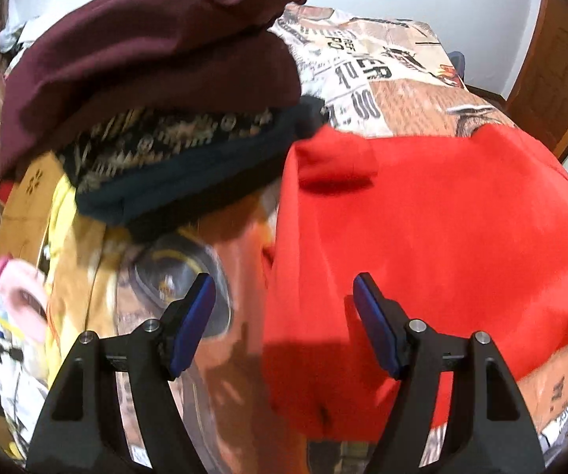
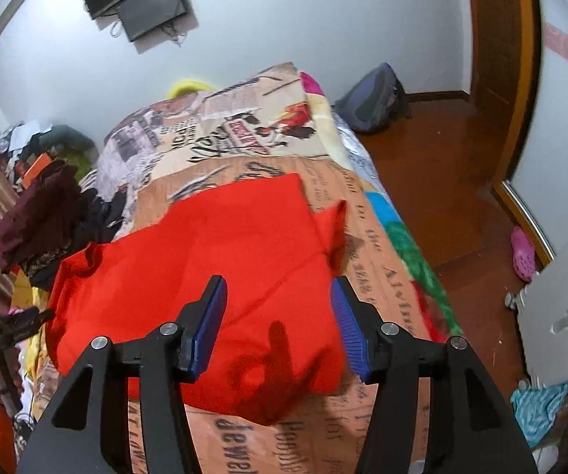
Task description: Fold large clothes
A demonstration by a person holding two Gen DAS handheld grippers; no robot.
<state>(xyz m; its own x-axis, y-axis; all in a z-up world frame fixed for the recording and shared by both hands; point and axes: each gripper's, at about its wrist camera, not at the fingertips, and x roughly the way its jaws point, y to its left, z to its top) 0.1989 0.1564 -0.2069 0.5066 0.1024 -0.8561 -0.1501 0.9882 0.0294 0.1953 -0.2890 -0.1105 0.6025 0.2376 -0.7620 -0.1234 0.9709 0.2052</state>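
Note:
A large red garment [image 2: 212, 260] lies partly folded on the printed bedspread [image 2: 386, 276]. In the left wrist view the red garment [image 1: 433, 237] fills the right half. My left gripper [image 1: 284, 324] is open and empty, hovering over the garment's left edge. My right gripper [image 2: 280, 328] is open and empty, just above the garment's near right part. My left gripper also shows in the right wrist view [image 2: 11, 328] at the far left.
A stack of folded clothes, maroon [image 1: 145, 51] on top of a dark patterned one [image 1: 173, 158], sits on the bed left of the red garment. A backpack [image 2: 374, 98], a pink shoe [image 2: 522, 252] and a wooden floor [image 2: 441, 181] lie right of the bed.

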